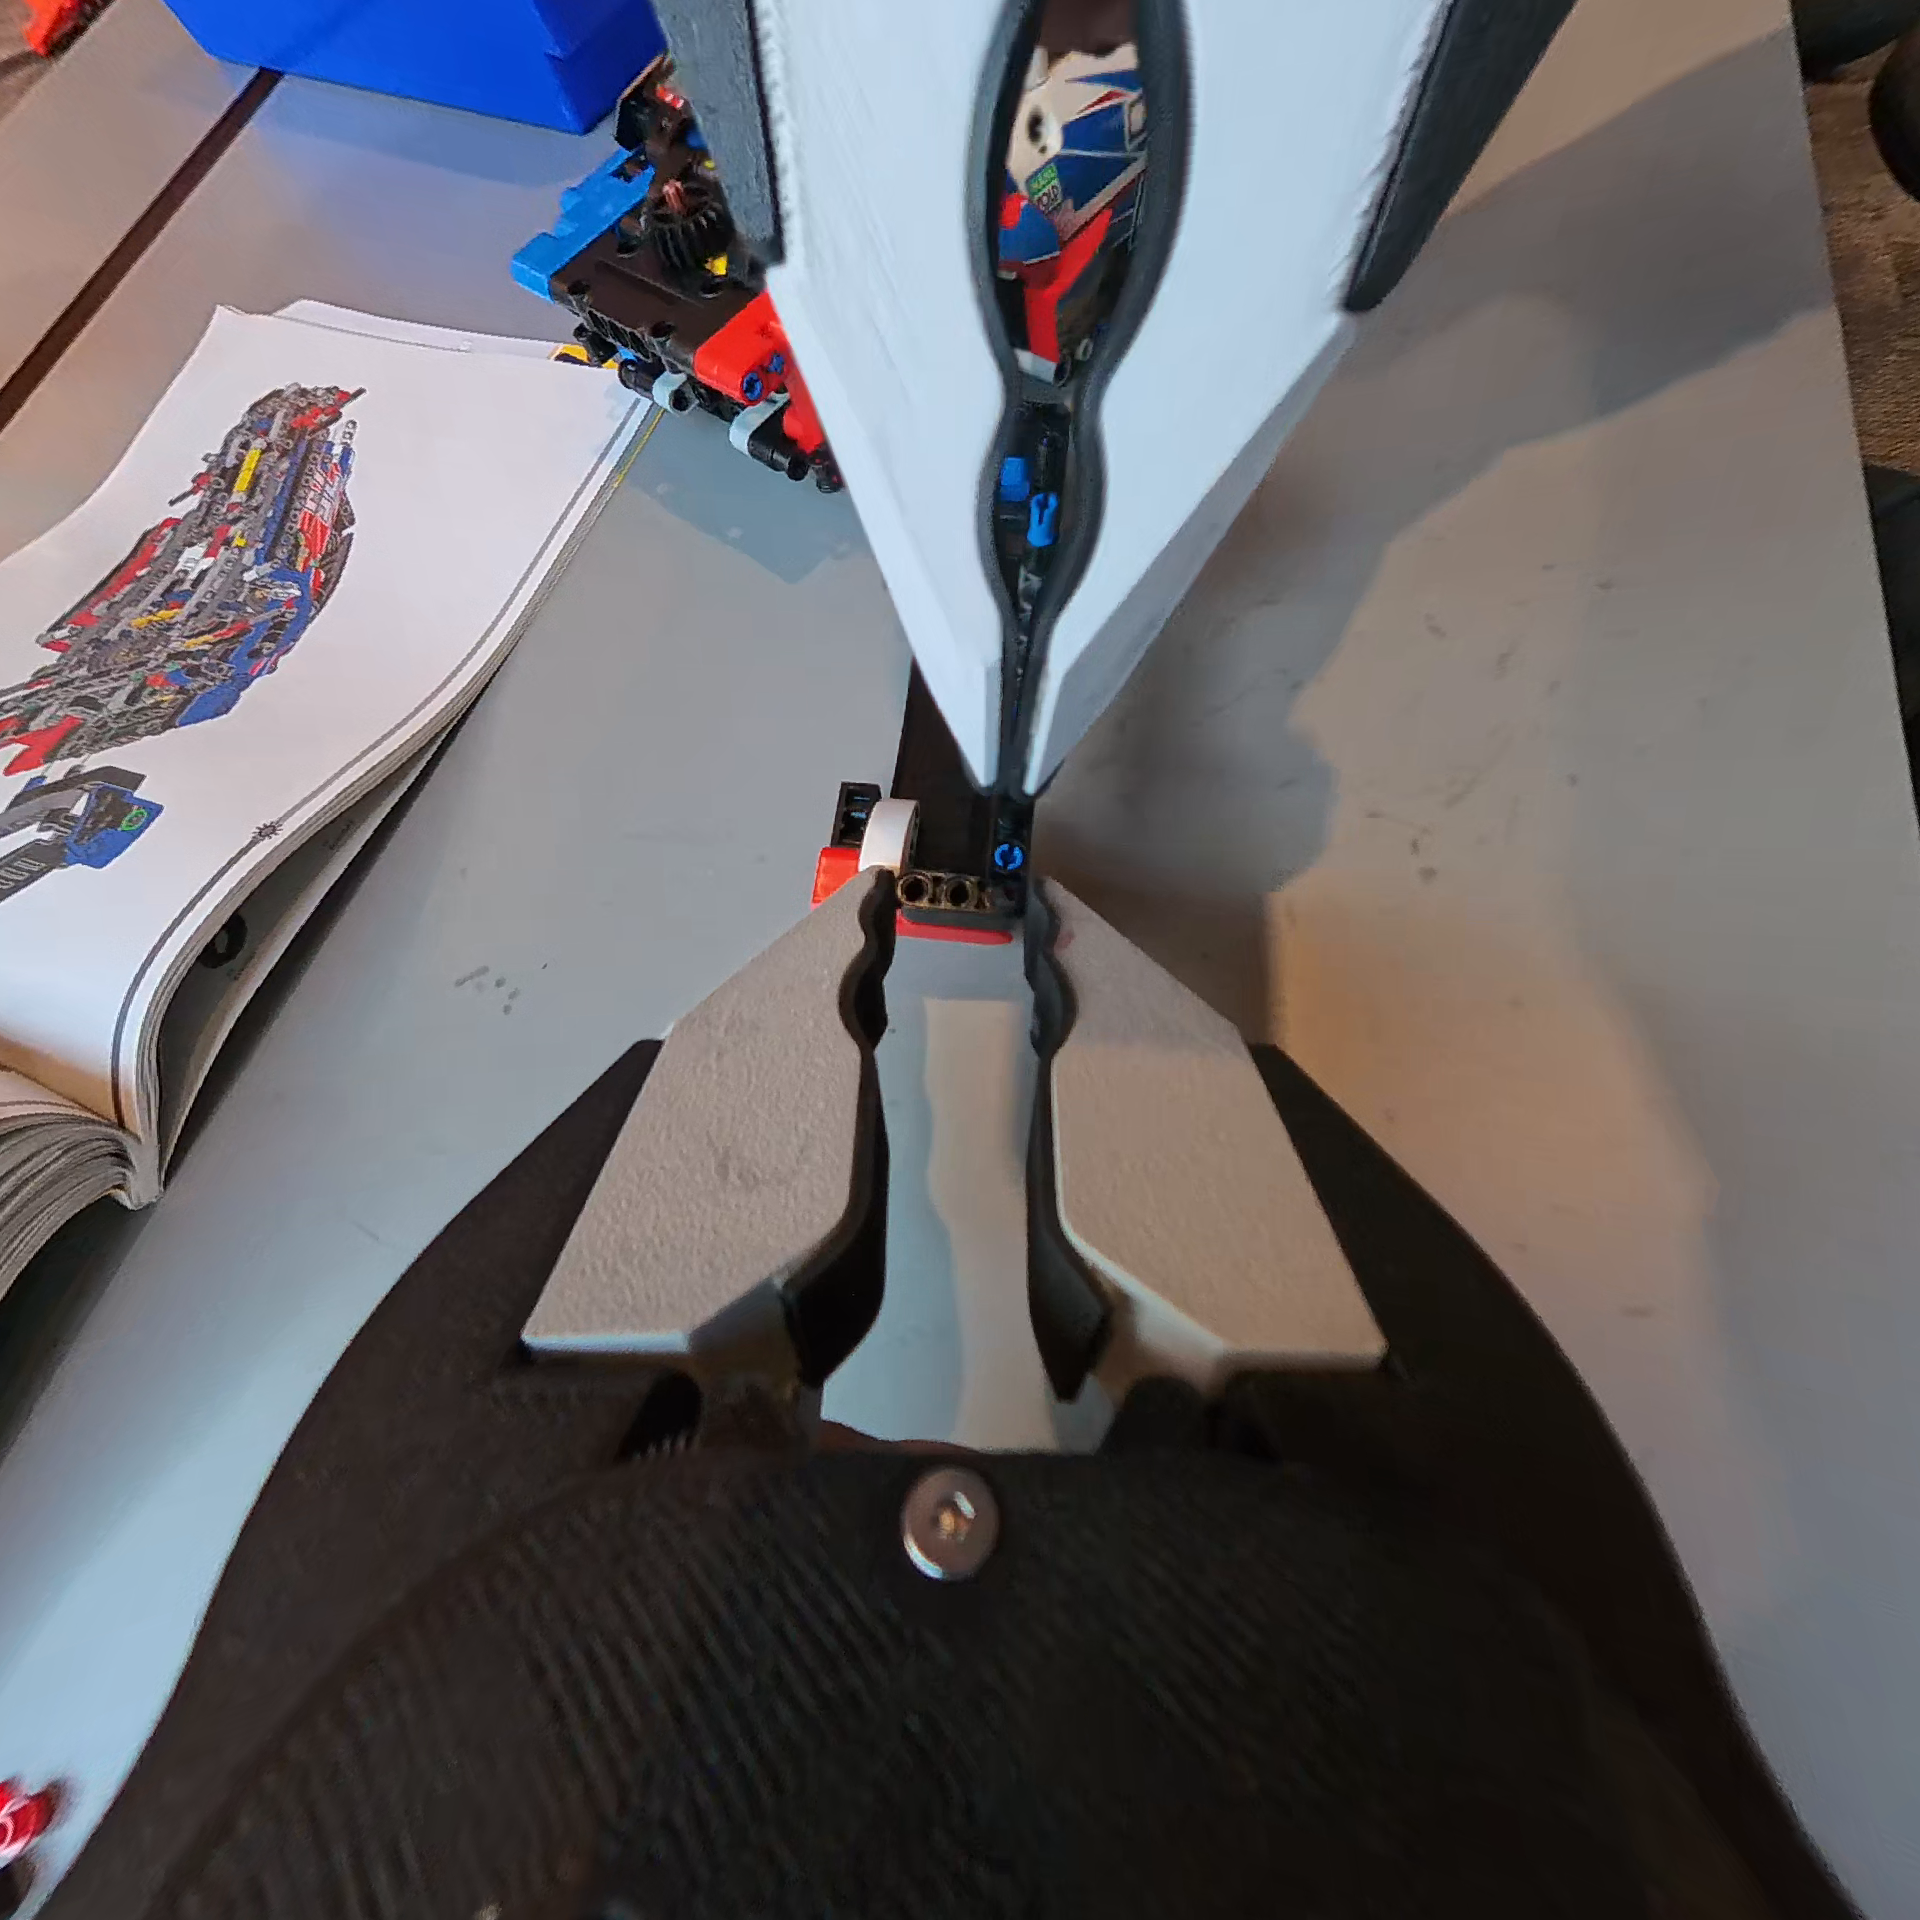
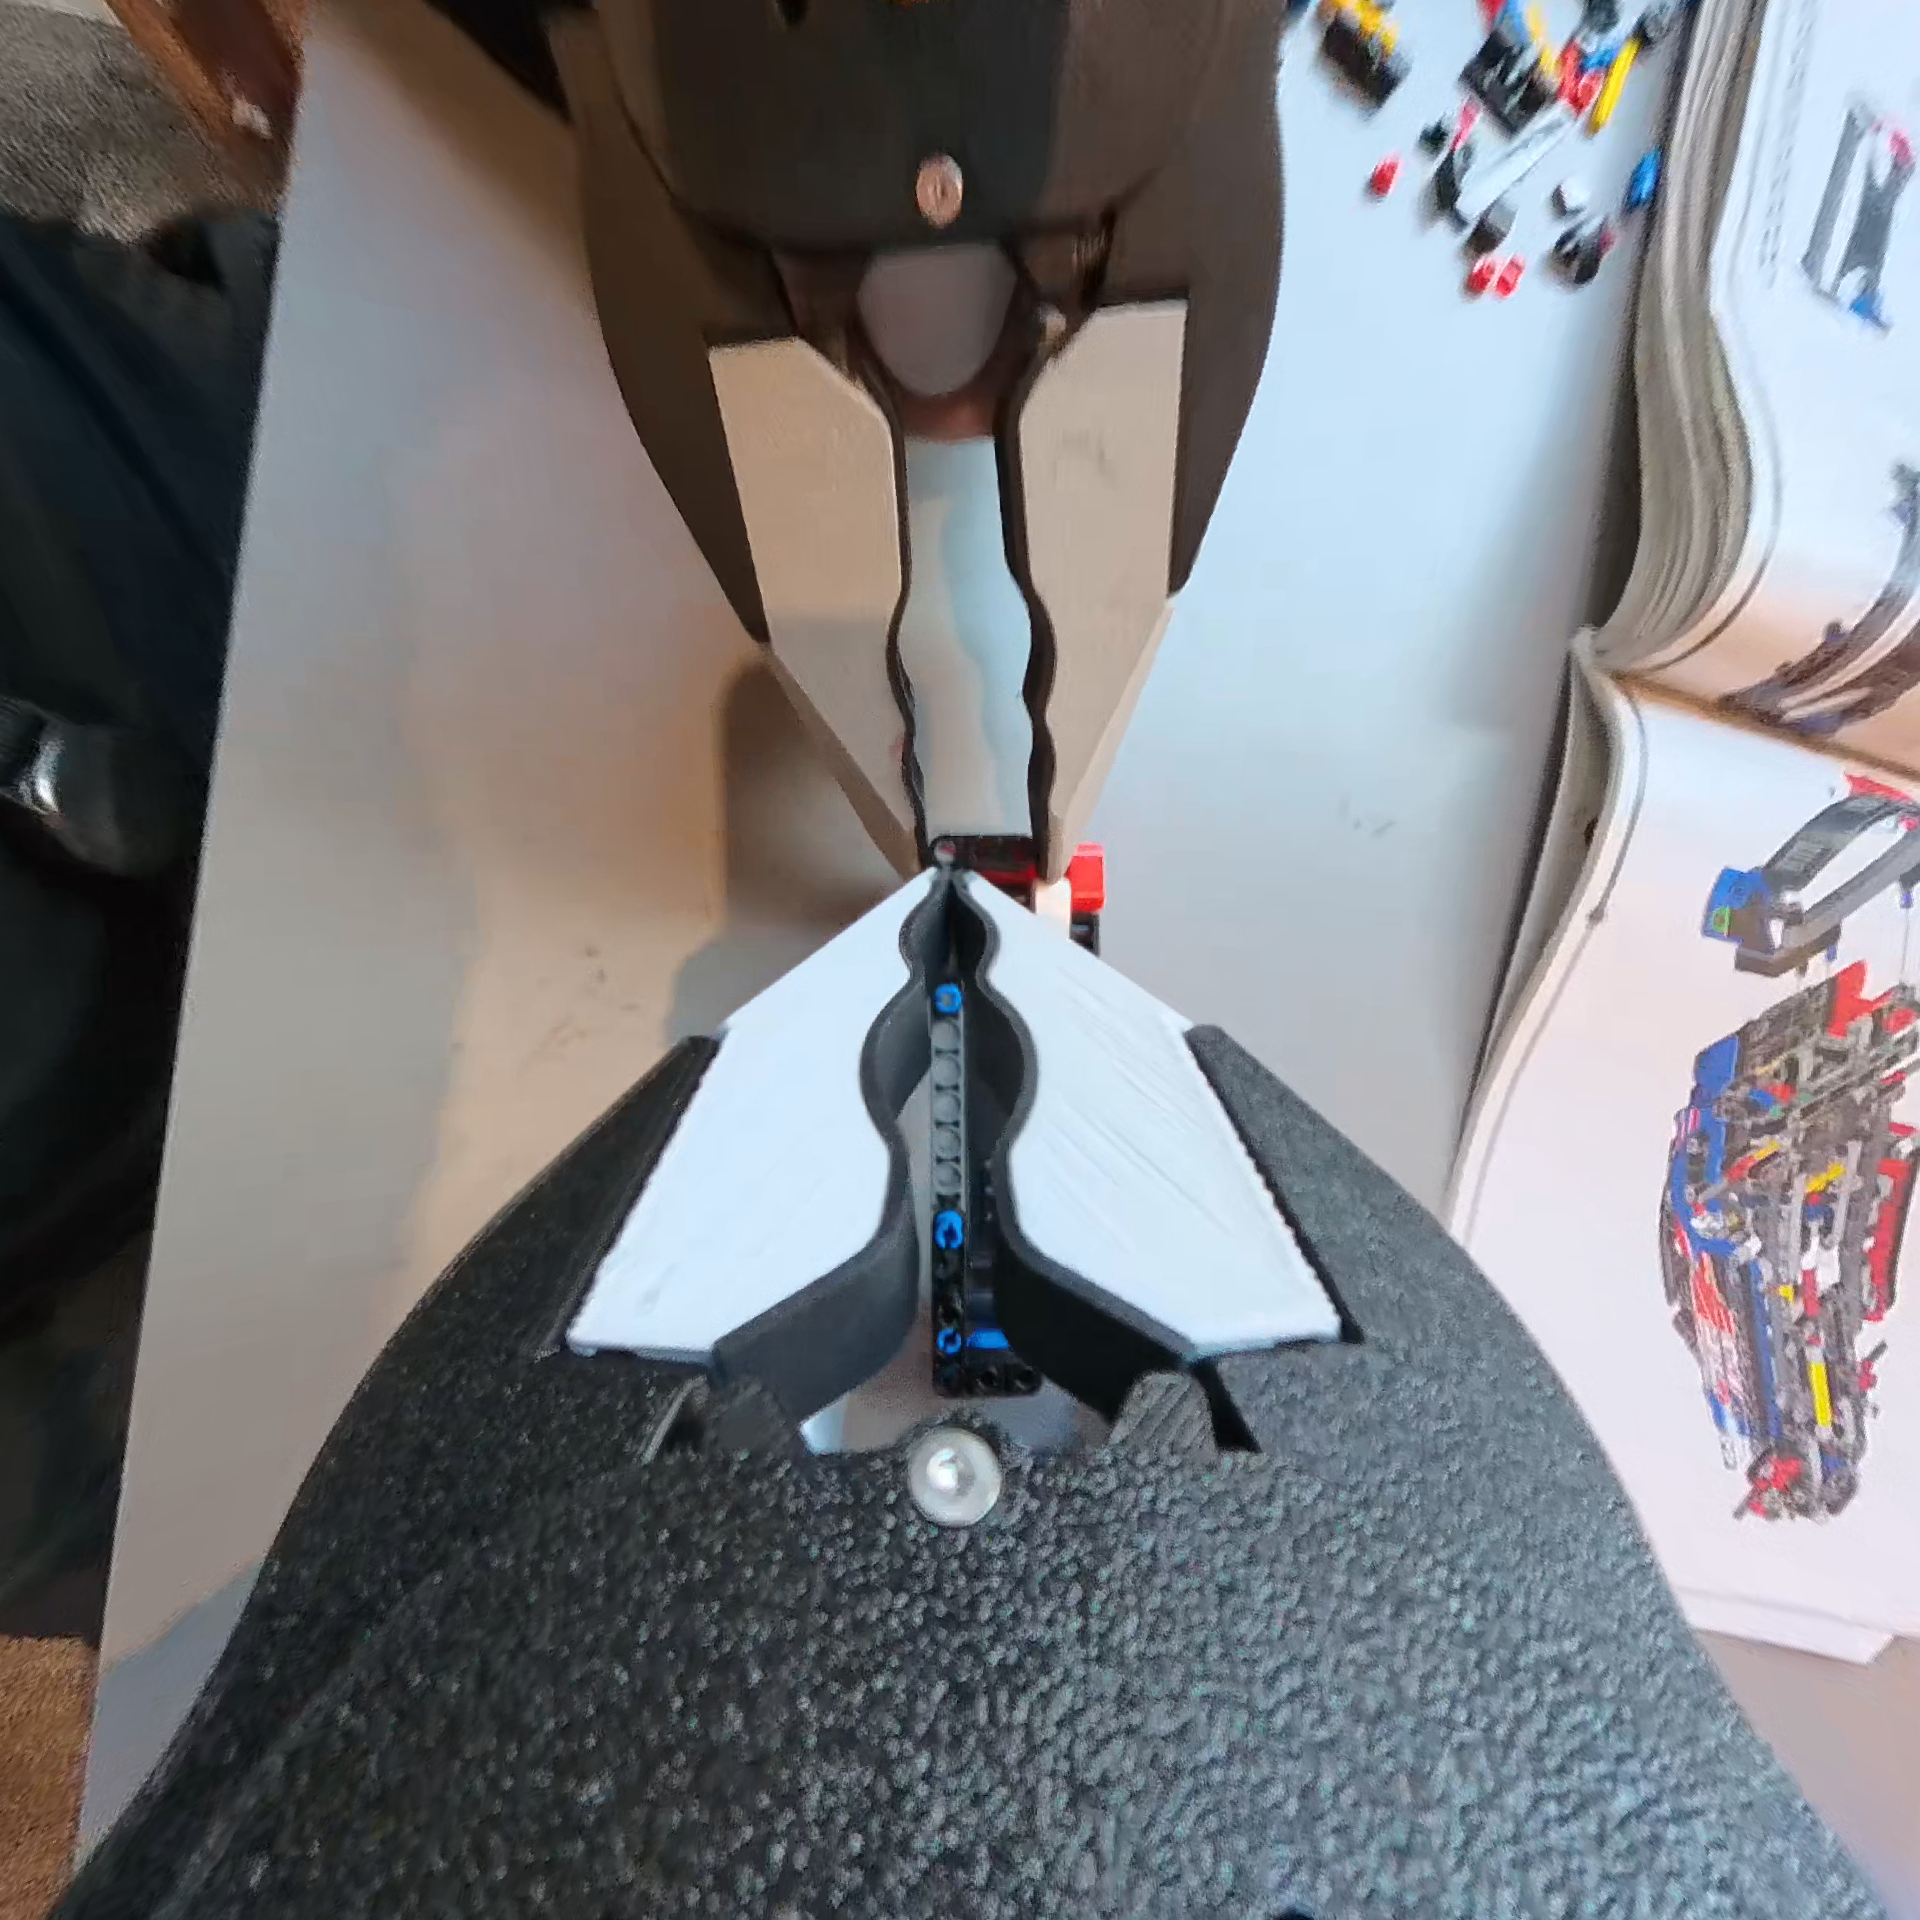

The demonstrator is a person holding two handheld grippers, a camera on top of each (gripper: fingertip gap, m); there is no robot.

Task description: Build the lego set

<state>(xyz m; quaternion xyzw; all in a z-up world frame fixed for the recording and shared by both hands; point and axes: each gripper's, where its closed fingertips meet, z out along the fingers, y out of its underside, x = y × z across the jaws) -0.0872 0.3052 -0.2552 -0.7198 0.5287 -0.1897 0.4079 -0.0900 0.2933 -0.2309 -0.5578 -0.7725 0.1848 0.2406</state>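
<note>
Both jaws gripped one lego piece over the table [image 1: 1558,831].
Left gripper [image 1: 961,902] clamped its black-and-red end; right gripper [image 2: 948,883] pinched its black beam [image 2: 948,1143]. A manual [image 1: 260,675] lay open beside them.

Grey table [image 1: 1558,727]; perhaps a blue box [image 1: 436,52].

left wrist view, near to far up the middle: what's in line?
Left tool → black beam, gripped by both → right tool → red, white and blue lego model, seen through the gap between the right tool's fingers.
</note>
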